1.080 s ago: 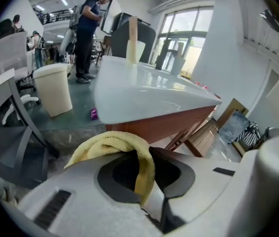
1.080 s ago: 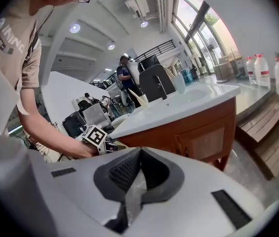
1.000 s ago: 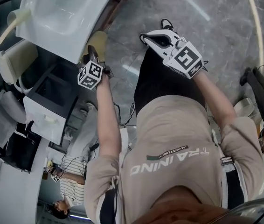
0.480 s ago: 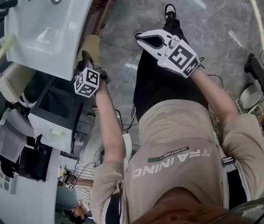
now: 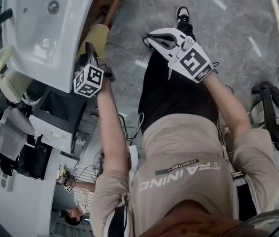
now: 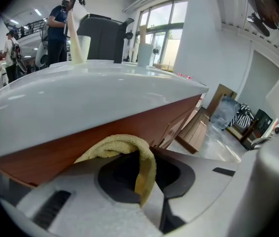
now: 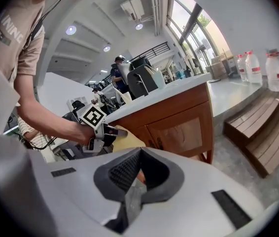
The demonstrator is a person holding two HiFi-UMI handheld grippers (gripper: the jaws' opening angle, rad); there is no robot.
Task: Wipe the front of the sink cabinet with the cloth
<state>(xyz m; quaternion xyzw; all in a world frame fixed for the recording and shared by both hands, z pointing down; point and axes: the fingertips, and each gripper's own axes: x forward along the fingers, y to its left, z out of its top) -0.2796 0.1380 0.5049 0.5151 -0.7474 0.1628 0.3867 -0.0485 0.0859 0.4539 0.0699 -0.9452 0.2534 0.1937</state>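
The white sink [image 5: 41,28] tops a brown wooden cabinet [image 7: 179,125] whose front runs under the rim [image 6: 129,127]. A yellow cloth [image 5: 96,37] lies against that front just below the sink's edge. My left gripper [image 5: 93,52] is shut on the cloth [image 6: 117,144], which folds over between its jaws. In the right gripper view the left gripper [image 7: 100,132] presses the cloth [image 7: 127,138] to the cabinet. My right gripper [image 5: 153,38] hangs off to the right over the floor, jaws shut [image 7: 138,169] with nothing between them.
A black and white machine [image 5: 55,112] stands left of the sink. Low wooden steps [image 7: 260,125] and water bottles [image 7: 258,65] lie beyond the cabinet. A black stand [image 5: 272,102] is at the right. Another person [image 5: 75,194] sits at lower left.
The left gripper with the cloth has slid a little along the cabinet front under the sink rim. The head view has swung, showing more of the sink. The right gripper barely moved.
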